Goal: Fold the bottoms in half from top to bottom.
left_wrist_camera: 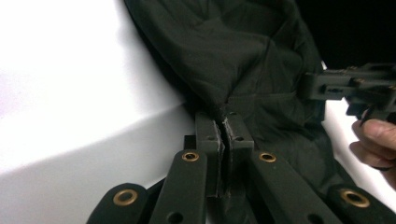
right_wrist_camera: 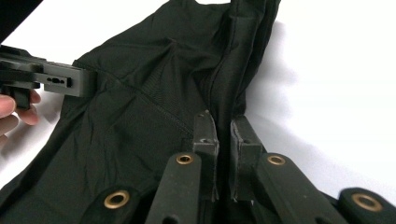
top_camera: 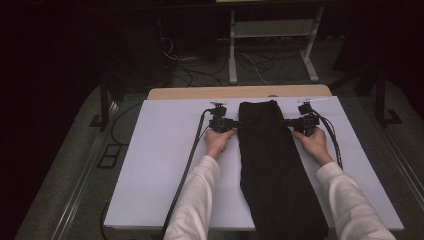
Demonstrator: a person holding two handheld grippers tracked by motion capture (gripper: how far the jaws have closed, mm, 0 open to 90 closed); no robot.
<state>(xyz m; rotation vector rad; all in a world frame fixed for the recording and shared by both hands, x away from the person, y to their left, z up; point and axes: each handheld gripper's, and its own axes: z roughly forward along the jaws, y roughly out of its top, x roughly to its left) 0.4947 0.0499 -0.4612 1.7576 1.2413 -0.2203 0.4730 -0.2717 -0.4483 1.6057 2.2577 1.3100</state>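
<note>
Your left claw (top_camera: 236, 123) is clamped on the black cloth's (top_camera: 272, 165) left edge, your right claw (top_camera: 287, 121) on its right edge, far end of the counter (top_camera: 165, 165).

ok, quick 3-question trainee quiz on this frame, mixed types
1. True or false: the left gripper is shut on the black garment.
2. Where does the right gripper pinch the garment?
A. on its side edge, near the far end
B. at the near end by the table edge
C. nowhere, it hovers above
3. Fill in: the garment lies as a long folded strip on a ____ table.

Key:
1. True: cloth is bunched between its closed jaws.
2. A
3. white
</note>
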